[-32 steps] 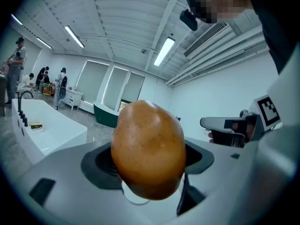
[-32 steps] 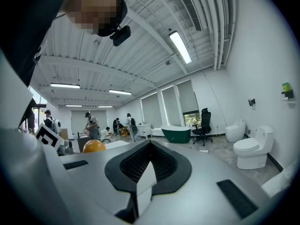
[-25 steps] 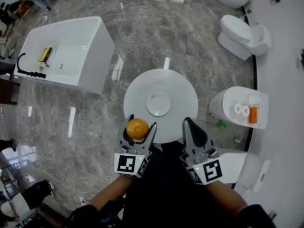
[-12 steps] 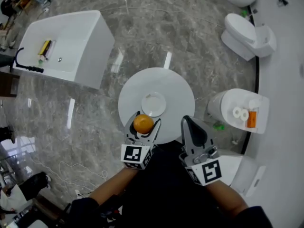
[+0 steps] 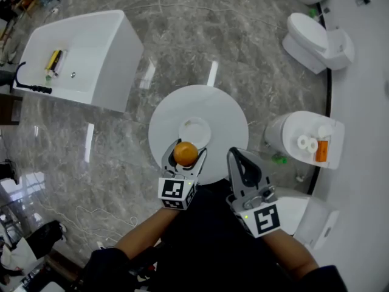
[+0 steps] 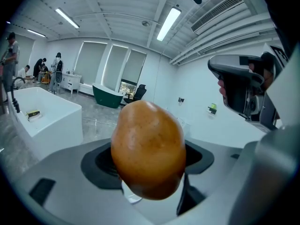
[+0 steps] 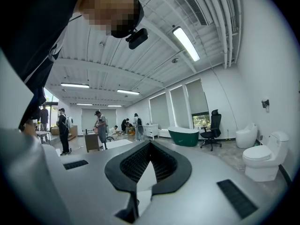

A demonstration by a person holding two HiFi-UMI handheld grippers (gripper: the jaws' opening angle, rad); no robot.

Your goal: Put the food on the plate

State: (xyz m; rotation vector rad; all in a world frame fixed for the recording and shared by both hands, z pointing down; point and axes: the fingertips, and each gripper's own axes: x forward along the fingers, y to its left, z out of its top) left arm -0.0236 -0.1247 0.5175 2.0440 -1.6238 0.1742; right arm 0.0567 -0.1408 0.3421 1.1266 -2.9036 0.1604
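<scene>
An orange-brown round food [image 5: 185,153] [image 6: 147,149] is clamped in my left gripper [image 5: 185,151] [image 6: 148,165], which is shut on it. It hangs over the near rim of a small white plate [image 5: 196,127] in the middle of a round white table [image 5: 226,109]. My right gripper [image 5: 234,155] [image 7: 149,148] is shut with nothing in it, to the right of the food at the table's near edge. From the left gripper view it shows as a grey shape [image 6: 239,86] at the upper right.
A white bathtub [image 5: 79,50] with a black faucet [image 5: 30,87] stands at the left on the marble floor. White toilets [image 5: 316,35] line the right wall. A nearer unit [image 5: 307,140] carries paper rolls and an orange item. Thin cables lie on the floor.
My left gripper has carried the food forward and to the right, from the table's near-left edge to the plate's near rim. The right gripper has barely moved.
</scene>
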